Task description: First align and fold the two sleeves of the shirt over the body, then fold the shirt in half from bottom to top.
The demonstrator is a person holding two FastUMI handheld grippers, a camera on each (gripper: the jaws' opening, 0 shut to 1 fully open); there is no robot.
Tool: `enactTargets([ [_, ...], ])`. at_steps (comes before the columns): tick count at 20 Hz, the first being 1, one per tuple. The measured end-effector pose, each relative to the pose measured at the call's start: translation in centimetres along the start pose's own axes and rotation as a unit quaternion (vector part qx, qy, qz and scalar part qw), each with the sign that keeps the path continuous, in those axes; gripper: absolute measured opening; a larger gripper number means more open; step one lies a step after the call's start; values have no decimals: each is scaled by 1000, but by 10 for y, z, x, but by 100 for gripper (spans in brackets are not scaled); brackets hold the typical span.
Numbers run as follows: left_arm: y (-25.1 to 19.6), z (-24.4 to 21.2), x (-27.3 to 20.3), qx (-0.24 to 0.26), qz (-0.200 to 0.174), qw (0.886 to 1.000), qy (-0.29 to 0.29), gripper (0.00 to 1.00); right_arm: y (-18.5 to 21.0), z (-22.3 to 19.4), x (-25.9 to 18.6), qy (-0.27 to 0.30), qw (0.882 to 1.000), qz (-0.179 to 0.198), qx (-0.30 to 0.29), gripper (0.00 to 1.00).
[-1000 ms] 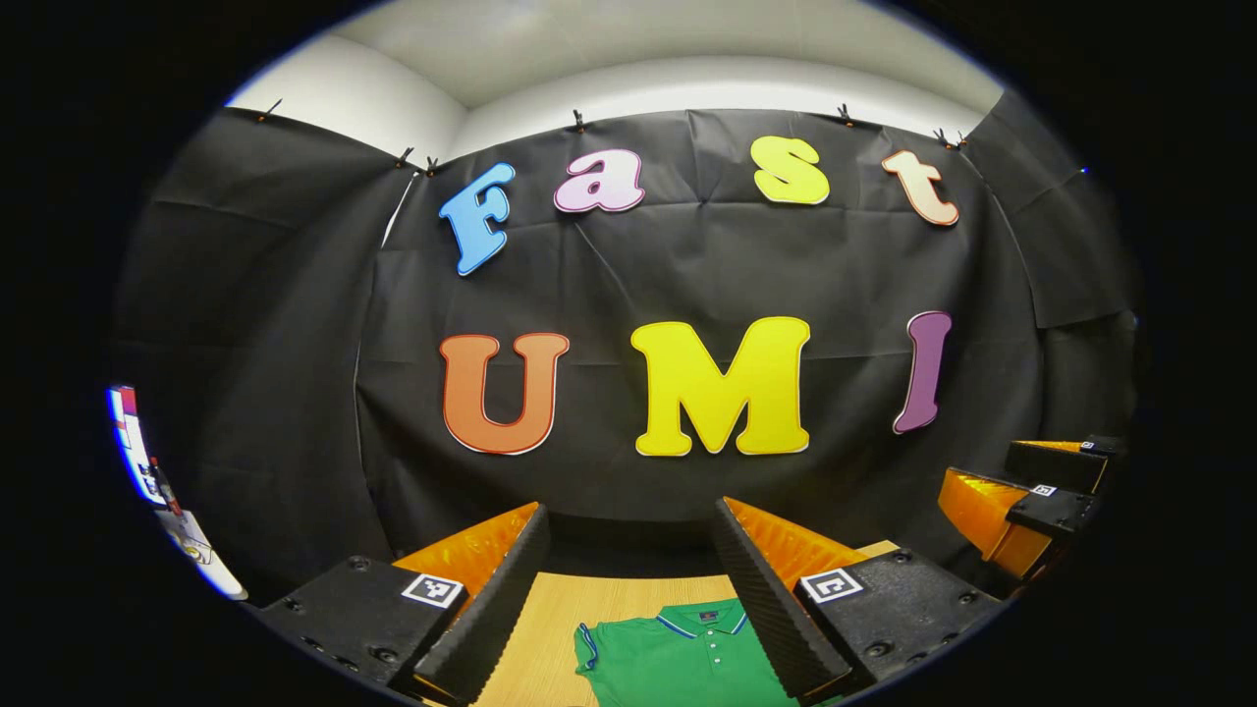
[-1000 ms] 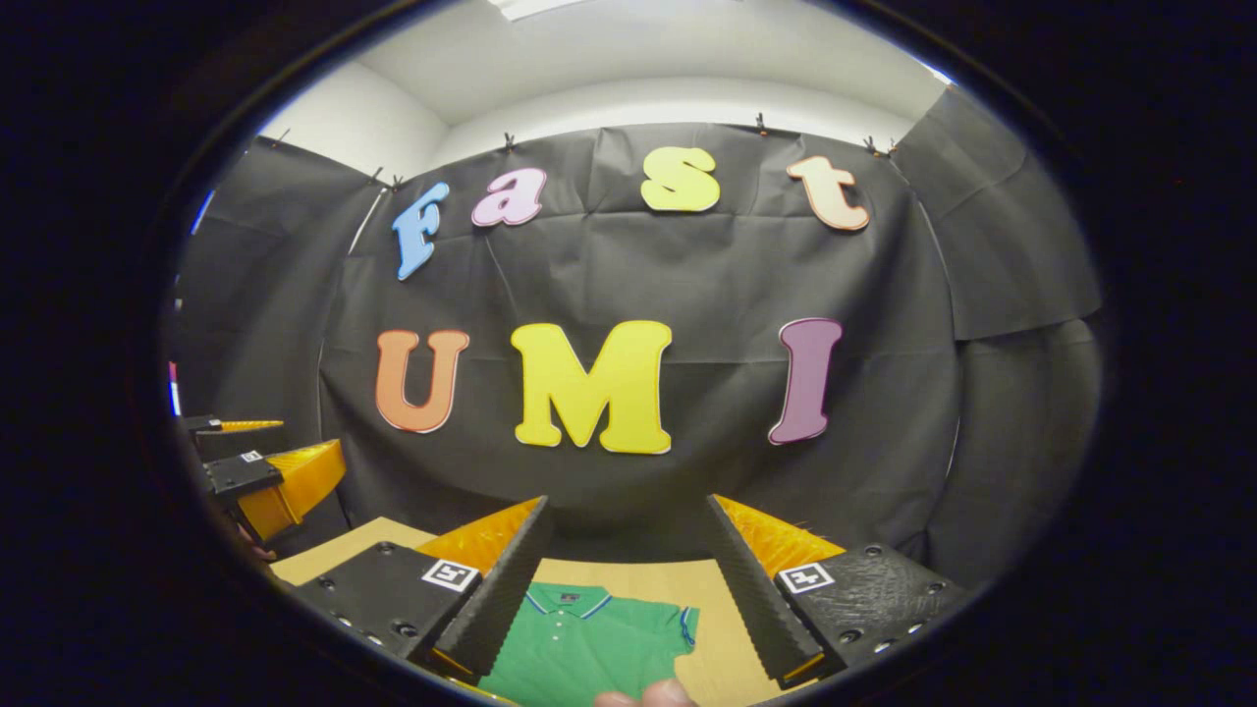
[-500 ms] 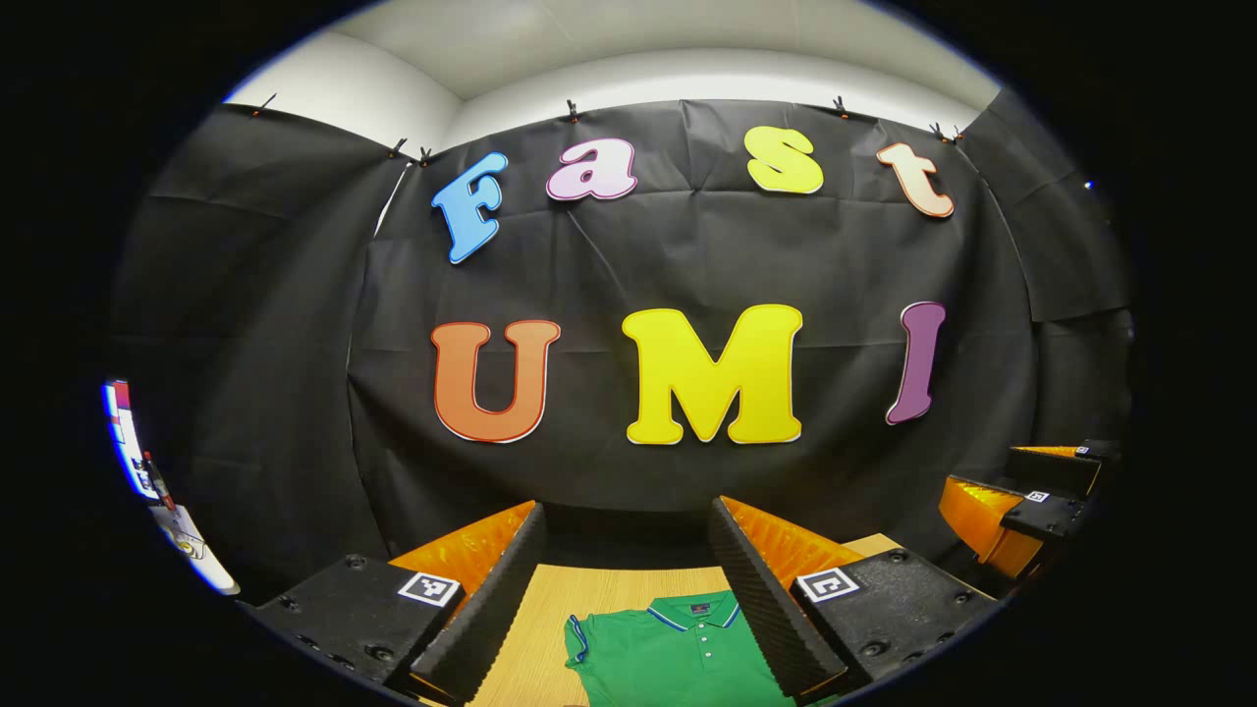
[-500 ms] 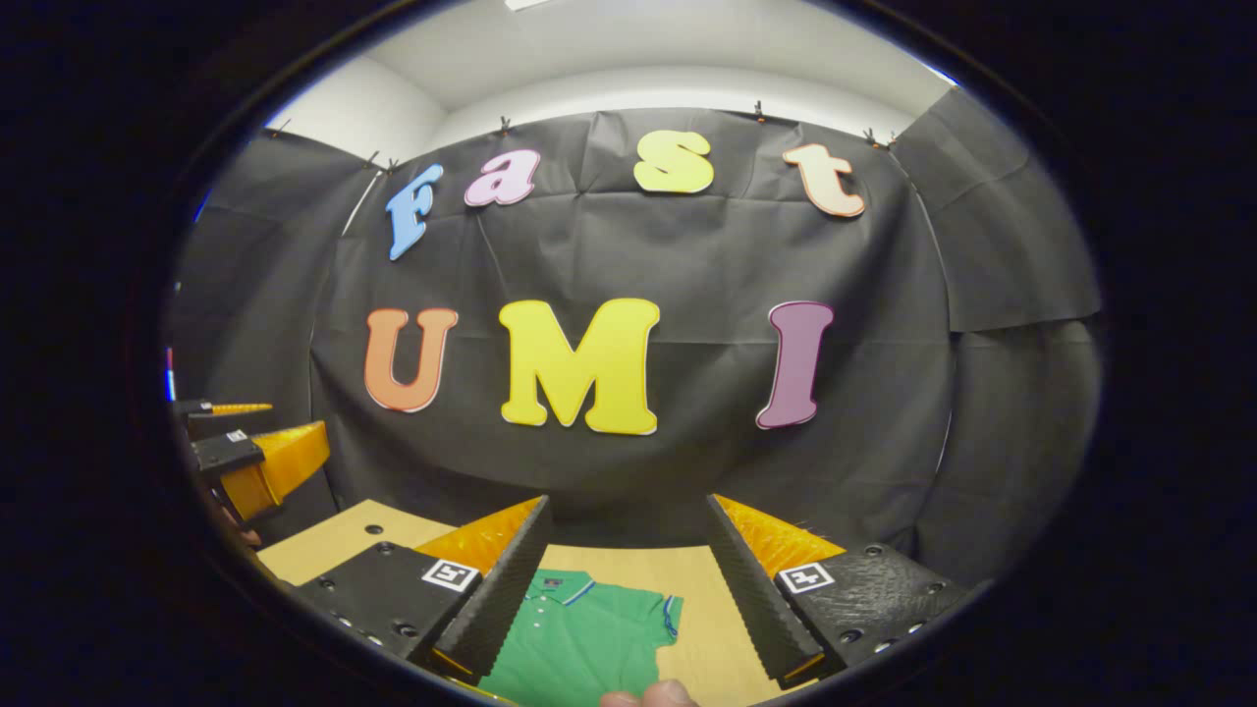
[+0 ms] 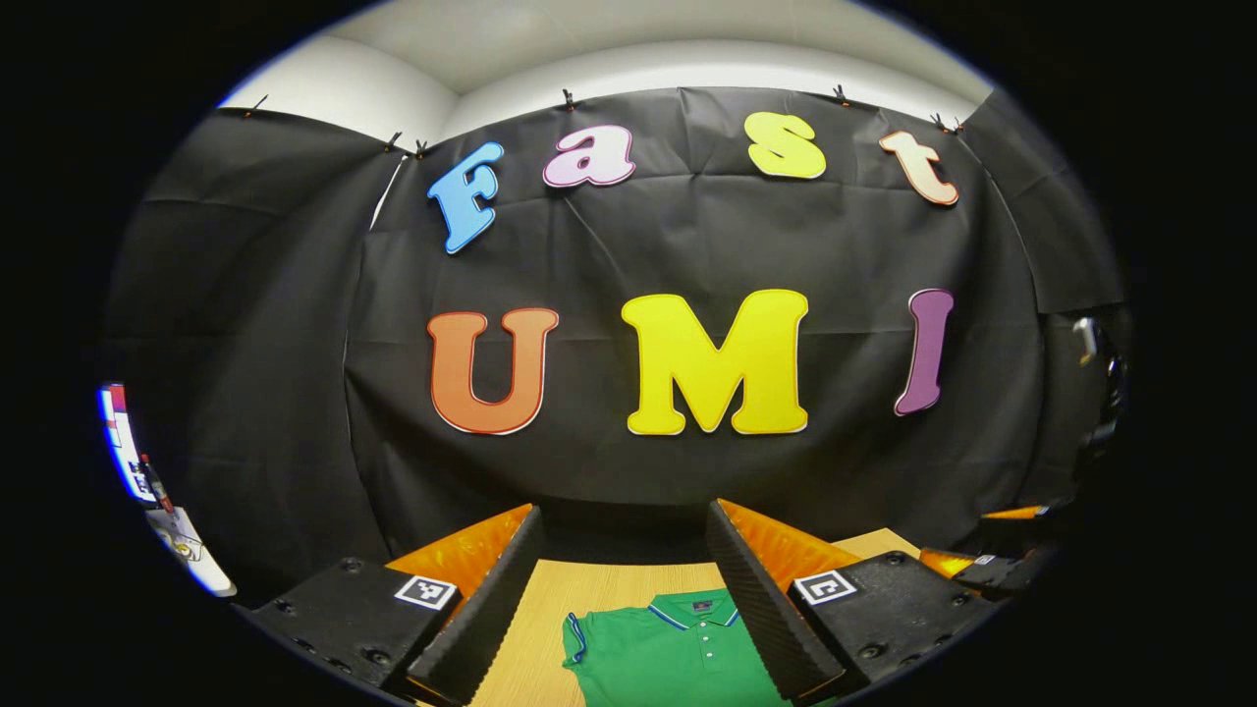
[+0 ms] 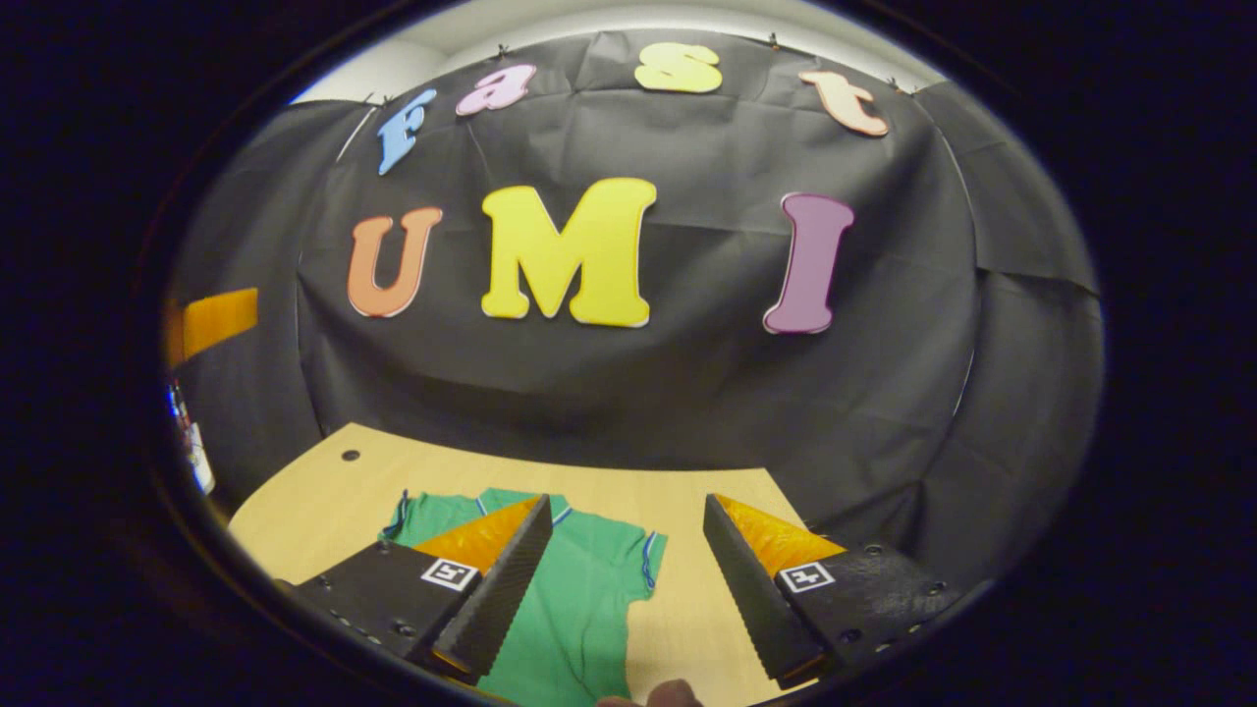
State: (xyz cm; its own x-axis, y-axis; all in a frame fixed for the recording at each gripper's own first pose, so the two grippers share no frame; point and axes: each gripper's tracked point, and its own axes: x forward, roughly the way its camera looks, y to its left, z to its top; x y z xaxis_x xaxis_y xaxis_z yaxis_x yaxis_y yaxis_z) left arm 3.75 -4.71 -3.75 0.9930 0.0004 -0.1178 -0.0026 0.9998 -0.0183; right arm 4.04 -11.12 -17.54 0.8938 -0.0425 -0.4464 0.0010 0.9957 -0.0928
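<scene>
Black cloth walls close the booth behind a pale wooden table [image 6: 324, 501]. Against the frame half a second ago, we note that the right gripper view has tipped downward: far more tabletop now shows, and the green shirt [image 6: 579, 599] is seen from collar to mid-body, lying flat with both short sleeves spread. The left gripper view is nearly unchanged.

Left gripper [image 5: 624, 599]: held above the table's near side, fingers spread wide, nothing between them; the shirt's collar [image 5: 697, 614] lies beyond the gap.

Right gripper [image 6: 624, 589]: likewise wide apart and empty, raised over the shirt's right sleeve [image 6: 643, 560]. A fingertip, probably of the holding hand [image 6: 653, 695], shows at the bottom edge.

Bare table lies along the shirt's right side and beyond the collar, up to the cloth wall.
</scene>
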Motion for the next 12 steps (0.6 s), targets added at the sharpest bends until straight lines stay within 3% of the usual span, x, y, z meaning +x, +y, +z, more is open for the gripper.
enactTargets([
  [5, -5, -4, 11, 0, 12, 1000, 6, 100, -12, -64, 62, 93, 995, 17, -11, 95],
  [12, -4, -11, 20, 8, 41, 999, 20, 100, -35, -149, 156, 194, 981, 16, 22, 96],
])
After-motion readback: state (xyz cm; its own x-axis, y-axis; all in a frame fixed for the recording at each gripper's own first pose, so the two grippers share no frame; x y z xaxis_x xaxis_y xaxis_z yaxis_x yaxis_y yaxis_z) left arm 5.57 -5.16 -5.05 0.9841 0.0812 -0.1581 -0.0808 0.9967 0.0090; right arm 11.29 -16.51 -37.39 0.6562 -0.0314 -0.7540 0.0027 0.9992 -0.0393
